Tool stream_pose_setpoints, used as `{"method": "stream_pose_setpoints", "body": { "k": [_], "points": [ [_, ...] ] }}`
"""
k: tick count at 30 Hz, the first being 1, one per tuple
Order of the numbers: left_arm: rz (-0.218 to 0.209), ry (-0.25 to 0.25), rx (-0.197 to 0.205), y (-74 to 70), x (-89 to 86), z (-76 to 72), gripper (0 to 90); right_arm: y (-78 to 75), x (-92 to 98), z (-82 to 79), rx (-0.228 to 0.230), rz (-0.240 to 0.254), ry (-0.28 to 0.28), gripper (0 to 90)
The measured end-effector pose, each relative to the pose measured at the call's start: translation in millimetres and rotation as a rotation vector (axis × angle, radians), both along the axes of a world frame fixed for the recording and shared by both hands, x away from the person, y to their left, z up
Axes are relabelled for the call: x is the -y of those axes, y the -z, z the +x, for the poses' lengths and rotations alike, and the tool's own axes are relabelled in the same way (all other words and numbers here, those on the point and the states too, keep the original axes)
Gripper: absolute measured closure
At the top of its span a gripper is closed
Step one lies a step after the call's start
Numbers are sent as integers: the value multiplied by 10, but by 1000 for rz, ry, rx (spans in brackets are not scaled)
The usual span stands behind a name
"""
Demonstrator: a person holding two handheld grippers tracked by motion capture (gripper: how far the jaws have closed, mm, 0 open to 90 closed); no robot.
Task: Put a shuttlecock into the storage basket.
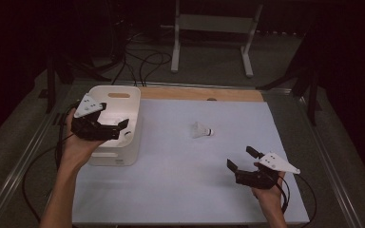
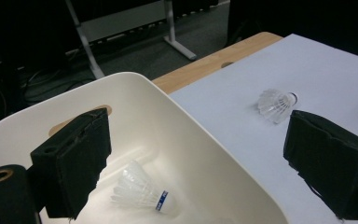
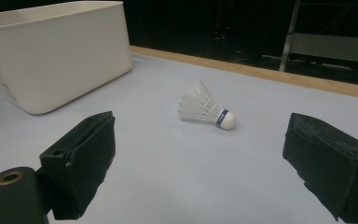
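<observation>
altogether two shuttlecocks: one point(image 2: 142, 189) in the bin point(image 2: 205, 154), one point(image 3: 206, 110) on the table; both hand-held grippers wide, empty.

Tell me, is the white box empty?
No. The white box holds one shuttlecock, lying on its side on the bottom.

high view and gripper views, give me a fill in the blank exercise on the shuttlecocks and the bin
1. The white plastic bin holds ____ white feathered shuttlecock.
2. The other shuttlecock lies on its ____ on the pale blue mat.
3. The left gripper hovers over the ____, jaws apart.
4. The right gripper has its jaws ____.

Missing words: one; side; bin; open
</observation>
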State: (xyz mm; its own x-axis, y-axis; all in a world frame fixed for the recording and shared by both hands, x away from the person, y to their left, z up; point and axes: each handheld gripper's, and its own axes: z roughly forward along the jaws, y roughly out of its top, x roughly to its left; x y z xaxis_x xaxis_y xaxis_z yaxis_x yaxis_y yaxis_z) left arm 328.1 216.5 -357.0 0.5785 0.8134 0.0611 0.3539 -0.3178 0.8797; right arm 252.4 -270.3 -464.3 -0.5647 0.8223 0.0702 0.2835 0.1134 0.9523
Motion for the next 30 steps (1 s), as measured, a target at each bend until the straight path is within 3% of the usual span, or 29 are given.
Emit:
{"method": "stream_pose_setpoints", "body": {
  "k": [12,30],
  "points": [
    [-21,15,-6,14,78,7,80,-4,5,0,5,7,2,93],
    [-15,36,-4,60,251,33,70,-5,4,-2,3,7,3,93]
  ]
}}
